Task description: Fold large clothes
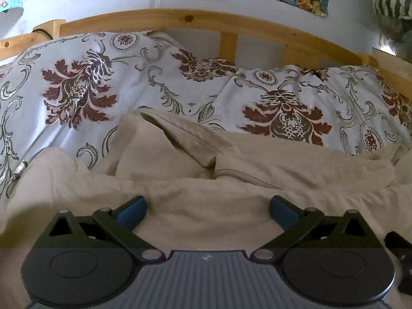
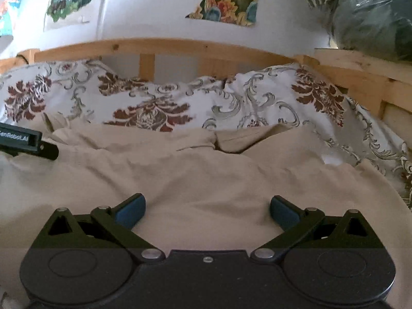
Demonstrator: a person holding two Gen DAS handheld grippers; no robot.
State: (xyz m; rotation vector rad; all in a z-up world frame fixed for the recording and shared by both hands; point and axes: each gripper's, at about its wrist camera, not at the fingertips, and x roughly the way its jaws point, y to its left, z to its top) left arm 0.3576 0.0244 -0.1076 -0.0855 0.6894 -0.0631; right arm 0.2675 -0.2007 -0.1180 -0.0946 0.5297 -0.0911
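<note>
The left gripper [image 1: 208, 212] hovers low over a beige garment [image 1: 206, 188], its blue-padded fingers [image 1: 132, 211] spread wide apart with nothing between them. The right gripper [image 2: 207, 212] is likewise spread wide, blue pads [image 2: 282, 213] apart above the same beige garment [image 2: 206, 175], gripping nothing.

In the left wrist view the cloth fills the span from 9 o'clock to 3 o'clock around the fingers, and at 12 o'clock a folded flap [image 1: 164, 144] rises in a ridge beside a seamed edge. At 4 o'clock a black piece of the other tool [image 1: 401, 262] shows at the frame edge. In the right wrist view the left tool's black body [image 2: 28, 144] sits at 10 o'clock, over the cloth.

Beyond the garment, at 12 o'clock, lie floral-print pillows [image 1: 90, 90] in white with maroon motifs, resting against a pine headboard [image 1: 180, 23]. Colourful pictures [image 2: 224, 0] hang on the white wall [image 2: 144, 13] above.
</note>
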